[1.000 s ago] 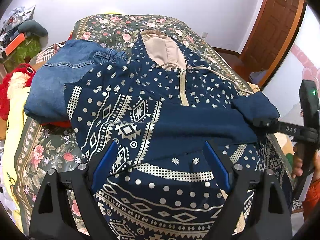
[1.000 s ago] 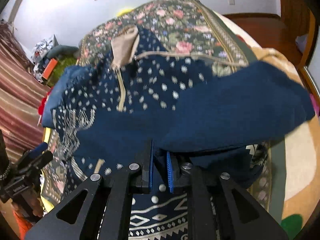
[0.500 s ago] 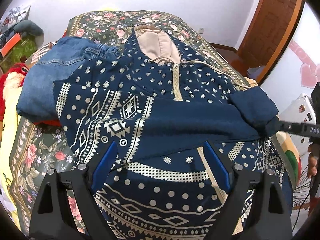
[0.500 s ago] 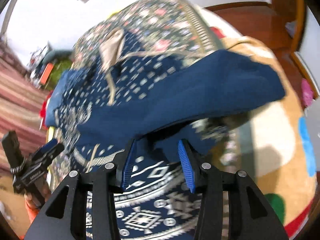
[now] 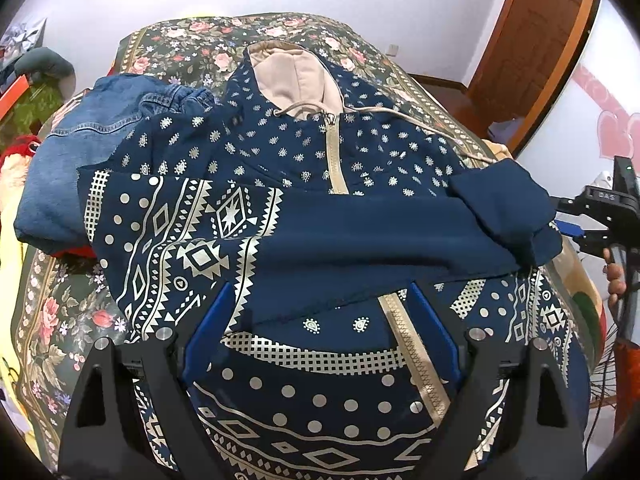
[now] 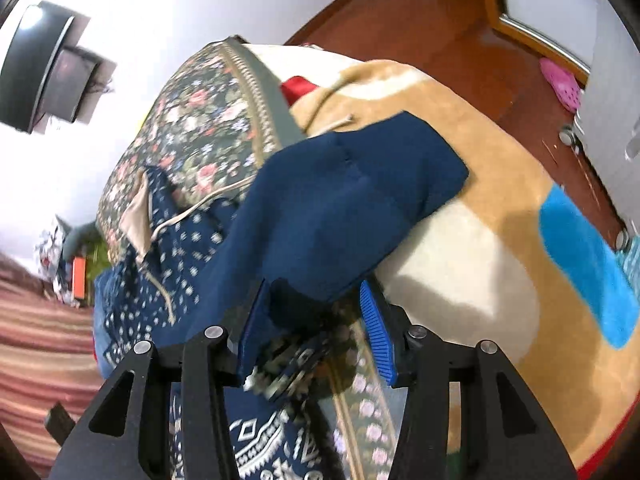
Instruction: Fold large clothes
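A navy hoodie (image 5: 304, 152) with cream patterns, a beige hood lining and a zip lies front up on the bed. One plain navy sleeve (image 5: 360, 240) is folded across its chest, and the cuff (image 5: 512, 208) rests at the bed's right side. My left gripper (image 5: 320, 296) hovers open over the lower front with nothing between its fingers. My right gripper (image 6: 312, 292) is at the cuff end of the sleeve (image 6: 340, 200). Its jaws are opening, with loose cloth lying between the pads. From the left wrist view the right gripper (image 5: 568, 220) stands just off the cuff.
A folded denim jacket (image 5: 80, 140) lies left of the hoodie on the floral bedspread (image 5: 60, 312). A tan and white blanket (image 6: 500, 160) hangs over the bed's right edge above a wooden floor. A hand (image 5: 614, 280) holds the right gripper. A wooden door (image 5: 540, 40) stands behind.
The right gripper went from shut on the sleeve cuff to open. It rolled and drew back toward the bed's right edge, leaving the sleeve lying across the hoodie. The left gripper stayed open.
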Demonstrator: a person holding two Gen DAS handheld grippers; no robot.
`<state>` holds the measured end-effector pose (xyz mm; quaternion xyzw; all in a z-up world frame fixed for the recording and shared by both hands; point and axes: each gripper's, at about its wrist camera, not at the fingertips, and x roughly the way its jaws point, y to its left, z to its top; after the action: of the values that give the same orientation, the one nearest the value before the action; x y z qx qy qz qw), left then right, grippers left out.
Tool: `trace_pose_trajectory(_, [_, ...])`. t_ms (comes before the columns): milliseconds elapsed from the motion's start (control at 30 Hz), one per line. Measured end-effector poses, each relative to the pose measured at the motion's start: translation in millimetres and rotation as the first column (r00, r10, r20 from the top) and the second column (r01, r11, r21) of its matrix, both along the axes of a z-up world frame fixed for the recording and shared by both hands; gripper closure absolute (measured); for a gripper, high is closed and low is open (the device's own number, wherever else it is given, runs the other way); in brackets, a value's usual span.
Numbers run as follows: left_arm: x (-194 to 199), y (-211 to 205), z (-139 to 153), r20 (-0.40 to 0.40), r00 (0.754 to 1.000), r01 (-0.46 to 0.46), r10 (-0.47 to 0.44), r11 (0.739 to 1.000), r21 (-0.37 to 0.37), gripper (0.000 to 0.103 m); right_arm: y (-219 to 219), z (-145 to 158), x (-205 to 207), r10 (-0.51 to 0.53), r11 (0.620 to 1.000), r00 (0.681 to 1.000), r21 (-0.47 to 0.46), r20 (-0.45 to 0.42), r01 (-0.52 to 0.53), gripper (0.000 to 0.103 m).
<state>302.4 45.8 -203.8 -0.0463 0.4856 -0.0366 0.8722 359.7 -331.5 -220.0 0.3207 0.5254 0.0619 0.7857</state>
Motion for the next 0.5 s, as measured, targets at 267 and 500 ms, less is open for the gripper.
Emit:
trace_pose_trajectory(267, [3.6,6.8,-4.9,-0.018,1.0,-0.026,0.025,1.0,-0.01,0.016,-6.4,-15.6,19.4,-0.093,0.995,0.996,0.046,0.012,0.093,0.092])
trace_pose_trajectory(500, [-5.7,14.9,-2.1,0.015,0.999,-0.032,0.031,0.999,0.011,0.016,33.6,50.0,18.3,0.02,0.989,0.971,-0.144,0.239,0.015,0.097])
